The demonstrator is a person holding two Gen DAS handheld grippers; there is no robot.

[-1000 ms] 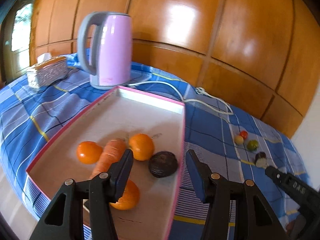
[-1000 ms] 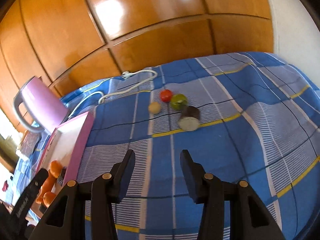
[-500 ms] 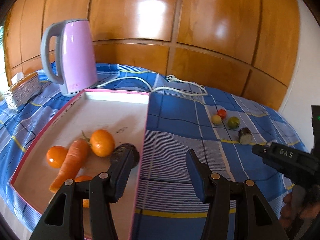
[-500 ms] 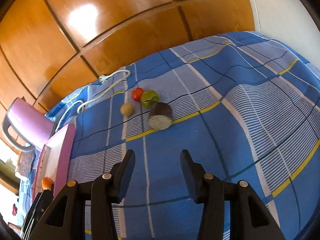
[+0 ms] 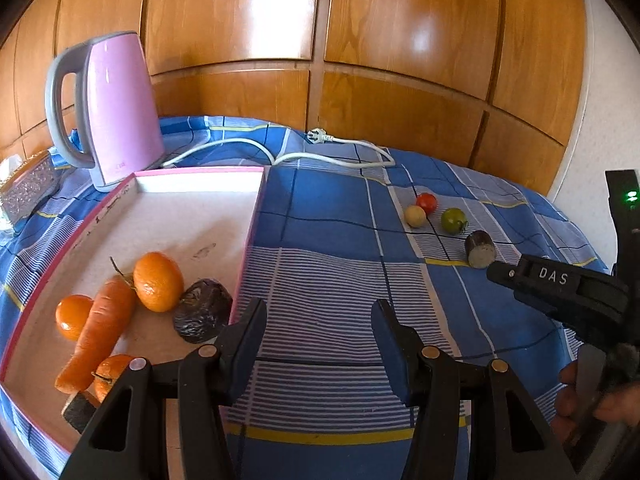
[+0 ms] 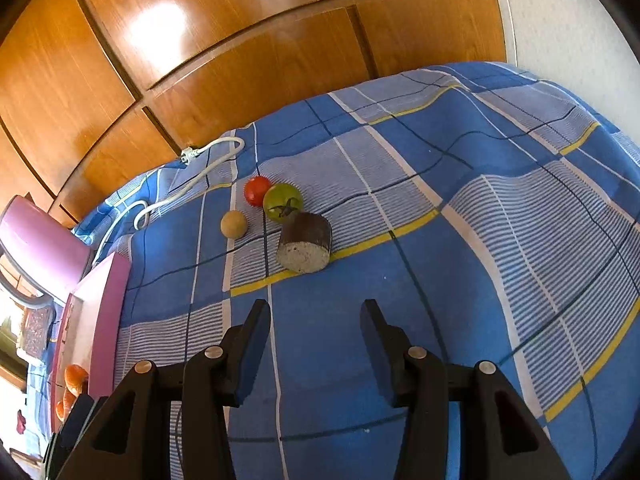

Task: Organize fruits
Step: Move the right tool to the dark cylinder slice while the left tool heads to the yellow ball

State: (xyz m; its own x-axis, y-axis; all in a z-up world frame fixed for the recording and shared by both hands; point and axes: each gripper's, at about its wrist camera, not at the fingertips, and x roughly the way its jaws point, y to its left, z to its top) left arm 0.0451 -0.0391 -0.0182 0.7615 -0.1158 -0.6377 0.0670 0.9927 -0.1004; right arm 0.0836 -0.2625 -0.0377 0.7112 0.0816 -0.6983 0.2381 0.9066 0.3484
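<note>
**Approach to the loose pieces on the cloth**

On the tabletop, under a blue checked cloth (image 6: 520, 216), four pieces are lying in a tight cluster outside the tray (image 5: 256, 208): a red tomato (image 6: 257, 190), a green tomato (image 6: 282, 201), a small tan ball (image 6: 233, 224) and a dark cut stub (image 6: 305, 246) with its pale cut face turned toward the right gripper (image 6: 315, 350). The green tomato is touching or nearly touching the stub and the red tomato. The tray is already holding three oranges, including the largest orange (image 5: 158, 281), a carrot (image 5: 98, 332) and a dark wrinkled fruit (image 5: 203, 316).

Step in hand: the right gripper is pointing down at the cluster, jaws spread and empty, with the stub nearest and directly ahead. The left gripper (image 5: 318, 346) is hovering over the cloth just beside the tray's right wall, jaws likewise spread and empty. A hand (image 5: 596, 400) is visible at the right edge of the left view, under the right tool.

Next move, as judged:
- Bring the right jaws down to either side of the stub.
- Align them across its rounded sides, not its cut face, since it is likely to roll.
- Avoid nudging the green tomato behind it.
- Carry the piece over the tray wall and set it beside the fruit.

A kettle (image 5: 116, 108) and its cord (image 5: 280, 156) are lying behind, clear of the path.
</note>
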